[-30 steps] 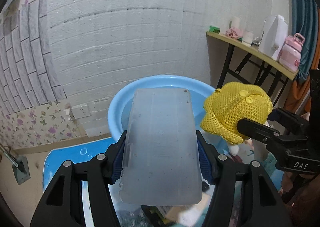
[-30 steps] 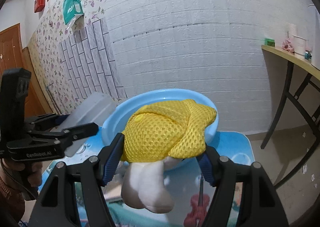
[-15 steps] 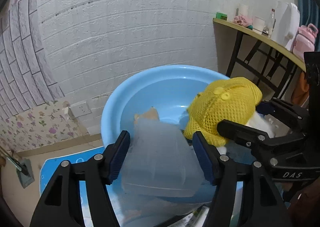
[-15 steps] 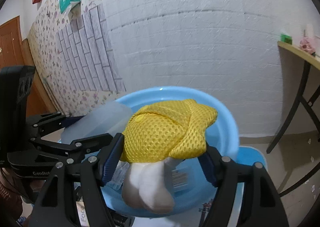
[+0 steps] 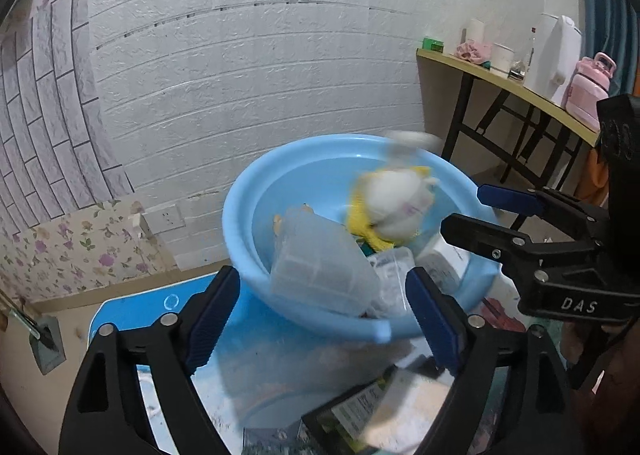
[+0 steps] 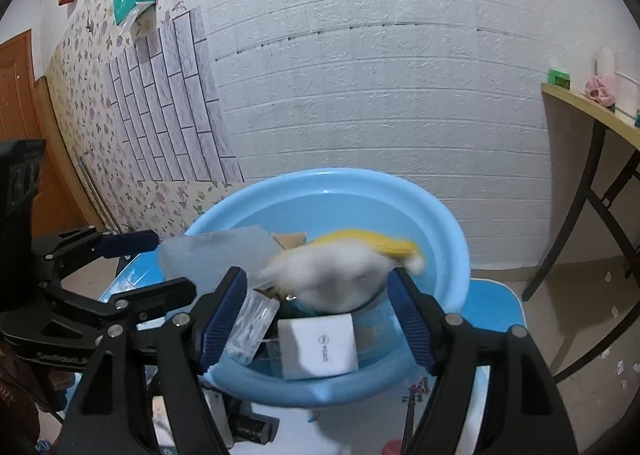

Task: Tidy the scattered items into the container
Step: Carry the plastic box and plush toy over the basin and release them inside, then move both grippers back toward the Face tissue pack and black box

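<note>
The light blue basin (image 5: 248,191) (image 6: 452,231) stands on a blue table against the wall. A clear plastic box (image 5: 320,267) (image 6: 216,251) lies tilted inside it at the near left. My left gripper (image 5: 322,283) (image 6: 160,263) hangs just short of it; its jaws are opening and its pads do not touch the box. A yellow mesh bundle with white stuffing (image 5: 396,207) (image 6: 340,267) shows blurred in the basin, clear of the pads. My right gripper (image 6: 316,275) (image 5: 466,207) is open above the near rim.
A white box (image 6: 320,347) and a small clear case (image 6: 250,331) also lie in the basin. Printed packets (image 5: 360,407) sit on the table in front. A side table (image 5: 500,83) with a pink bottle (image 5: 588,91) stands to the right.
The clear box has left the left jaws, which spread wider, and now lies in the basin. The yellow mesh bundle has dropped out of the right jaws into the basin.
</note>
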A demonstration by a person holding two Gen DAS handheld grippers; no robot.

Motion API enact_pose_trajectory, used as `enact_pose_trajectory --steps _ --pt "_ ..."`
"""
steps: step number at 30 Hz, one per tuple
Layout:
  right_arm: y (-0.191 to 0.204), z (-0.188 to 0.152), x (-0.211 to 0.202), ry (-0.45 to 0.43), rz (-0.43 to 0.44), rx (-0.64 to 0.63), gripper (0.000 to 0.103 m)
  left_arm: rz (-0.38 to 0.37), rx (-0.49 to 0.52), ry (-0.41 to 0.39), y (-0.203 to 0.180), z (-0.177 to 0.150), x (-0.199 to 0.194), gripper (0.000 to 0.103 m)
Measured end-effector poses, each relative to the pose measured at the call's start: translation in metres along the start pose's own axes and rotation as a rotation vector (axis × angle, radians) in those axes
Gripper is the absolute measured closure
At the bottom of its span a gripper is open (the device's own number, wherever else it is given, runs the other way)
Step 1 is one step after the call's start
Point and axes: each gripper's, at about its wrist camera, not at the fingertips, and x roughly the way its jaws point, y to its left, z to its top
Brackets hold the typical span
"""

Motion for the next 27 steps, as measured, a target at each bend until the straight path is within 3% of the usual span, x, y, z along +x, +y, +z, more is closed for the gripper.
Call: enact_pose_trajectory --steps 17,24,27 --pt "0.028 -0.025 -0.053 0.008 -0.046 0.014 0.03 0.039 -0.036 -0.033 0.008 -0.051 -0.067 0.009" --pt "0.055 -0.038 -0.071 -0.019 -0.052 -0.064 0.03 0.066 -0.056 -0.047 0.017 -0.067 -0.092 0.005" --pt "0.065 -0.044 -0.071 0.016 -0.046 -0.068 0.03 0.074 -0.072 -0.049 0.022 -0.073 -0.099 0.005"
